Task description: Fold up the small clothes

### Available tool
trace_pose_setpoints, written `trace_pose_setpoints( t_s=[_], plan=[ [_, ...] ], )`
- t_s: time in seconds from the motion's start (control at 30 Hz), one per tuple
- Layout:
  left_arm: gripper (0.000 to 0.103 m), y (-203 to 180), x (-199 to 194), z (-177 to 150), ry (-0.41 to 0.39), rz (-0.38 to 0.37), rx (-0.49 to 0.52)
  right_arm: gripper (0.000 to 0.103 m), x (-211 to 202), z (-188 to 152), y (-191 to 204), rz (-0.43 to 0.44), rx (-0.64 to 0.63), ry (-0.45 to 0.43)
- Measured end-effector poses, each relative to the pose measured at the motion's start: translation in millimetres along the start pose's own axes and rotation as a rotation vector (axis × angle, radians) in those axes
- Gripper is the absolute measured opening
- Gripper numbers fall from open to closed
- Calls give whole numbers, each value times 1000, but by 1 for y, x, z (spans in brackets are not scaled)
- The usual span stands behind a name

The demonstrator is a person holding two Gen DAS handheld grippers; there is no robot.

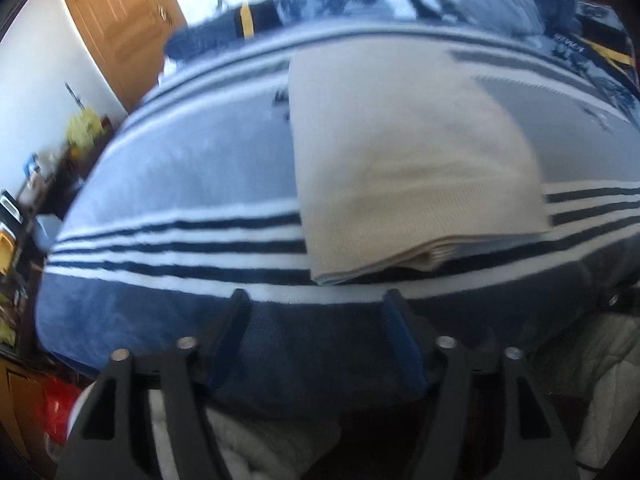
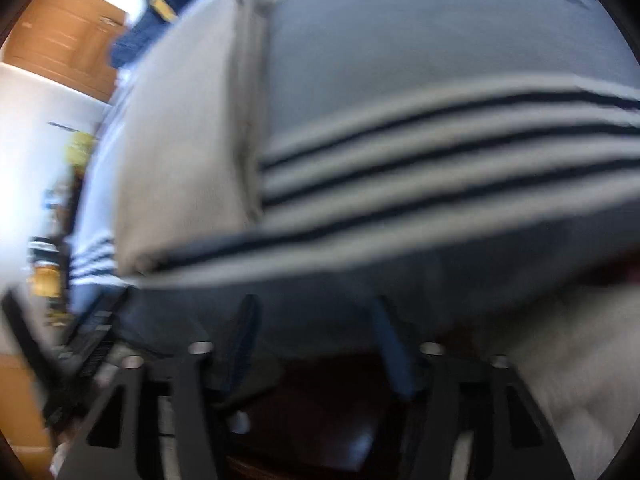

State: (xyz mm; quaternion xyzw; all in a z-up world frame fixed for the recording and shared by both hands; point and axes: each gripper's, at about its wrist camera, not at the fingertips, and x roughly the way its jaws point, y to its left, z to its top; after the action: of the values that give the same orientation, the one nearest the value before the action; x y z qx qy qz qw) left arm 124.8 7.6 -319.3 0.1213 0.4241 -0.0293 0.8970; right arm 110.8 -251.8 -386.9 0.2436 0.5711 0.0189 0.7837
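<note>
1. Nearest us, our left gripper [image 1: 318, 300] tilts down over the striped blanket [image 1: 180, 184], jaws apart, holding nothing.
2. Our right gripper [image 2: 314, 308] likewise gapes empty.
3. We see the folded beige garment [image 1: 408, 152] lying flat beyond, long axis running near to far.

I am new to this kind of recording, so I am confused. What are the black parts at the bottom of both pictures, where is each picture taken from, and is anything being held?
No robot is here: a person holds a two-finger gripper in each hand, with a wide-angle camera on each looking along its fingers. The black parts are those fingers.

One picture comes from the left gripper, the other from the right gripper. Both look down at a blue striped blanket. On it lies a beige folded garment; the right view, which is blurred, shows it at the left.

Nothing is held. Both grippers stand open, their fingers apart over the blanket's dark edge, short of the garment. A wooden door shows behind.
</note>
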Motion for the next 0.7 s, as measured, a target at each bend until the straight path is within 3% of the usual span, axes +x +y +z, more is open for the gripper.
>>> trace_pose_setpoints(
  t_s=[0.07, 0.13, 0.2, 0.33, 0.4, 0.57, 0.7],
  plan=[
    [74, -2, -28, -4, -42, -11, -12, 73, -7, -12, -4, -62, 21, 2],
    [76, -5, -60, -2, -77, -12, -39, 73, -23, -21, -9, -65, 37, -20],
    [84, -4, -88, 1, -112, -11, -77, 73, -48, -25, -3, -72, 15, -83],
    [88, 6, -148, 11, -198, -9, -109, 75, -121, -38, 34, -112, -120, -275],
    [89, 9, -175, 14, -230, 20, -124, 82, -155, -47, 60, -127, -183, -355],
    [91, 18, -219, 22, -275, 61, -144, 88, -211, -67, 109, -135, -266, -479],
    [91, 27, -250, 25, -306, 32, -176, 88, -246, -79, 131, -103, -303, -525]
  ],
)
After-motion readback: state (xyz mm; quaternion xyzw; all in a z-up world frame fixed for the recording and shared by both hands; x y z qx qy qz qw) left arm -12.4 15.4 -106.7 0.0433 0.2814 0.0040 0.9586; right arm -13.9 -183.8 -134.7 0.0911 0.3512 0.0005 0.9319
